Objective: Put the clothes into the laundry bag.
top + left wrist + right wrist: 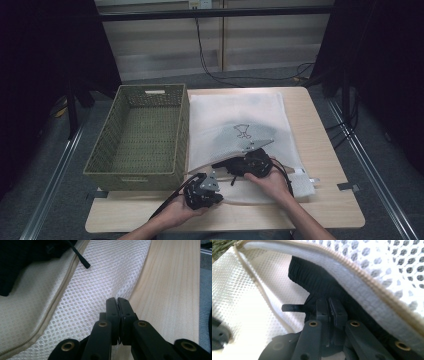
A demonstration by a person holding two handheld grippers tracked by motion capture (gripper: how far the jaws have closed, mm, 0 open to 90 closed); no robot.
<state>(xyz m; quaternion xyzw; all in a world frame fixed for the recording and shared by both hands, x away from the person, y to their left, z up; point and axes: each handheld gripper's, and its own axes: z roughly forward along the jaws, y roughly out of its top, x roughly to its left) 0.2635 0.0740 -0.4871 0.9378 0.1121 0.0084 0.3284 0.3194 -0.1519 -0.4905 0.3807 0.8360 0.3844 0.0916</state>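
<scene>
A white mesh laundry bag (235, 107) lies flat on the wooden table, its zipped opening towards me, with a grey garment (240, 132) inside. My left gripper (219, 196) is near the table's front and is shut on the bag's lower mesh edge (95, 290). In the left gripper view its jaws meet at the fold of mesh (117, 300). My right gripper (225, 165) reaches into the opening and is shut on a black garment (317, 282). The zipper rim (362, 282) arches over that garment, and a black strap (294, 307) sticks out beside the jaws (331, 305).
An empty green woven basket (100, 150) stands left of the bag, touching its edge. Bare table (325, 200) shows at the right and front. Dark curtains and metal rails flank the table, and cables run on the floor behind it.
</scene>
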